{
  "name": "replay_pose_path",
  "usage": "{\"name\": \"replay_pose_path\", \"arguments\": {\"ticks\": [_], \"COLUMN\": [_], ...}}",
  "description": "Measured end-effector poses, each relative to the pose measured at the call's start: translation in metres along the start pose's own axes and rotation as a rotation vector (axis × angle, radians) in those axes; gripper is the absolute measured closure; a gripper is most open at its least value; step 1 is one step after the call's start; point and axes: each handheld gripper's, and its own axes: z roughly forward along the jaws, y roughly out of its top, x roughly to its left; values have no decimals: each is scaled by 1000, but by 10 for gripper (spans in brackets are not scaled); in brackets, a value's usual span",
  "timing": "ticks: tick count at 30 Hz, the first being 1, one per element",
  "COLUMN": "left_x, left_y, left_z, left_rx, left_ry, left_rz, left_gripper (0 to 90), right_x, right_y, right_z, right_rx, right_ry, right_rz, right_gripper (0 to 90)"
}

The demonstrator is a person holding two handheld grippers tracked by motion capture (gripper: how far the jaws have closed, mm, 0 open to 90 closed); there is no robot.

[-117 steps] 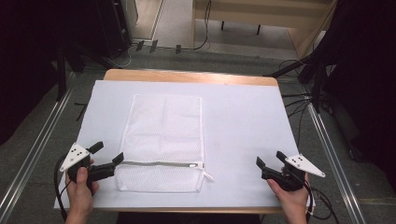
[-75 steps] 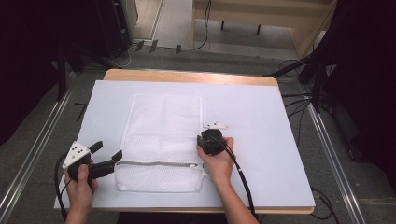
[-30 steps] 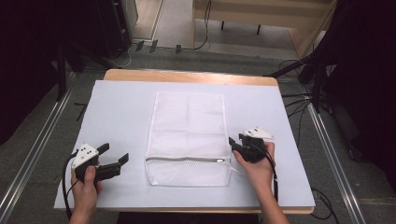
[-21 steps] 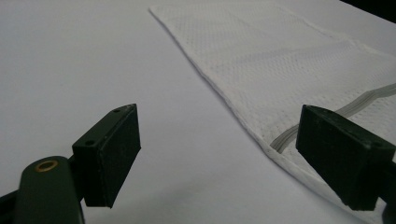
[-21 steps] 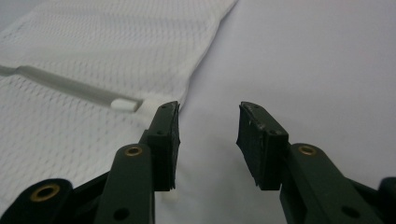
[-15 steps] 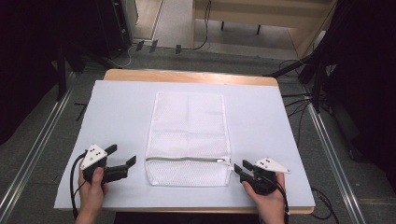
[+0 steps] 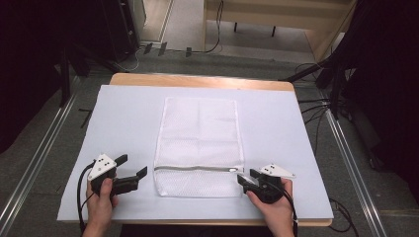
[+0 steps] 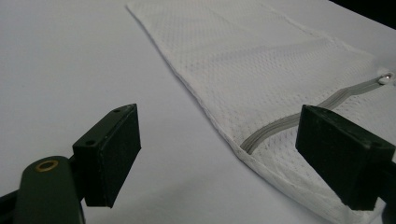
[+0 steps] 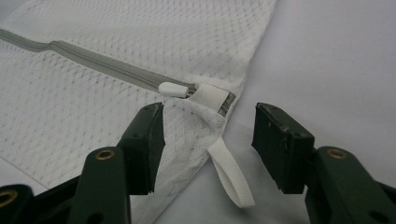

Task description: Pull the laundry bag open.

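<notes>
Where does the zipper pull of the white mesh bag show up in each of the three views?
High view: zipper pull lies at the right end of the grey zipper, just left of the right gripper.
Left gripper view: a small shiny spot at the far right edge.
Right gripper view: centre, just above the open jaws.
Shared landmark: the grey zipper.

Mesh bag point(image 7: 199, 143) now mid-table, right gripper point(image 7: 245, 178) back at its near-right corner.
</notes>
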Motion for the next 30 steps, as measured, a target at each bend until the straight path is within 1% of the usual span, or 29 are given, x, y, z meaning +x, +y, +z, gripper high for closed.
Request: {"name": "replay_pose_path", "arguments": {"ticks": [6,7,8,12,14,16,17,19,20,22,23,24,25,26,28,30], "left_x": [-4,-5,-6,-13,-17,-22,-25,-30,-33,-37,-40,-42,-44,-47,-56,-63], "left_y": [0,0,0,2,2,2,3,3,3,3,3,3,3,3,4,5], "left_z": [3,3,3,7,9,11,12,14,15,17,19,19,20,21,23,26], "left_rx": [7,8,4,6,12,14,16,21,25,26,26,28,32,38,51,55], "left_ry": [-10,-6,-14,-23,-31,-42,-49,-62,-68,-79,-88,-94,-103,-104,-94,-106], "left_rz": [5,9,12,28,37,52,52,62,69,72,65,63,59,57,73,76], "left_gripper": [144,144,144,144,144,144,144,144,144,144,144,144,144,144,145,146], "right_x": [4,5,5,9,10,11,11,12,11,11,15,15,17,18,20,22], "right_y": [0,0,0,0,0,0,1,3,4,6,4,4,3,3,4,4], "right_z": [4,4,5,6,6,7,7,9,10,13,15,15,15,15,14,15], "right_rx": [13,13,10,20,21,21,21,11,11,22,27,27,31,35,46,50], "right_ry": [-5,-2,3,-4,-3,-7,-8,-47,-56,-42,-64,-64,-69,-71,-69,-73], "right_rz": [-25,-26,-33,-64,-61,-74,-77,-104,-109,-103,-140,-140,-156,-167,-171,-179], "right_gripper": [434,432,427,413,409,407,397,391,396,412,417,417,420,429,447,467]}}
